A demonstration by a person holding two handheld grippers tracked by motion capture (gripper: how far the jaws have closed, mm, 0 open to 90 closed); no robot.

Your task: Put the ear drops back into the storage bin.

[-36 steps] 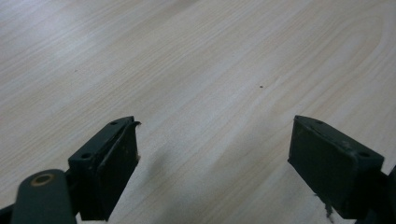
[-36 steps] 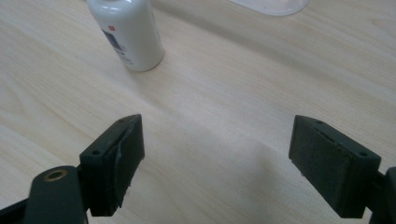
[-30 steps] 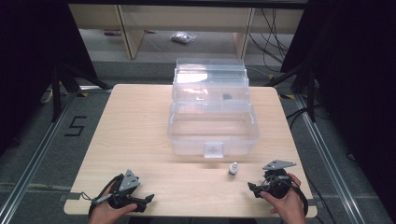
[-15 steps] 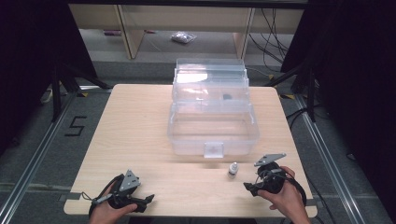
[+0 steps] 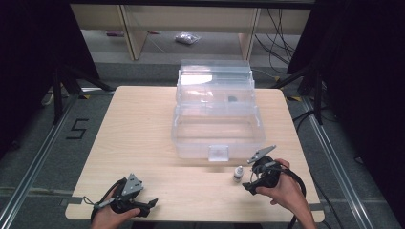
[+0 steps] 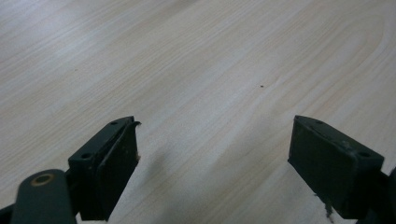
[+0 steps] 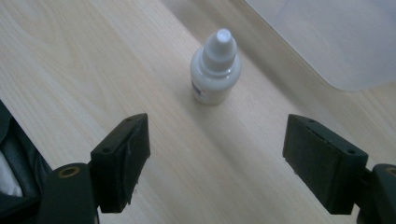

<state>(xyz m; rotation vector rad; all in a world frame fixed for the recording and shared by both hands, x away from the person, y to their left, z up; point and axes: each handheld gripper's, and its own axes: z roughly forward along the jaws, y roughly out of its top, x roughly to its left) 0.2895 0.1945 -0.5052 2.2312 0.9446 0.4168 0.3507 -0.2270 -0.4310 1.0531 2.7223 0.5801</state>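
A small white dropper bottle (image 5: pixel 238 173) (image 7: pixel 215 70) stands upright on the wooden table (image 5: pixel 138 138), just in front of a clear plastic tiered box (image 5: pixel 191 145) (image 7: pixel 327 37). My right gripper (image 5: pixel 249 180) (image 7: pixel 217 140) is open, right of the bottle and aimed at it. The bottle stands a little beyond its jaws, not between them. My left gripper (image 5: pixel 149 206) (image 6: pixel 215 149) rests near the table's front left edge, open over bare wood with nothing between its jaws.
The box has its upper tiers folded back, with a small dark item (image 5: pixel 232 99) in one tier. Shelving legs (image 5: pixel 131 33) and a plastic bag (image 5: pixel 186 38) lie on the floor beyond the table. Cables (image 5: pixel 305 119) run at the right.
My right gripper has shifted left and forward toward the dropper bottle and tilted. The left gripper has stayed in place.
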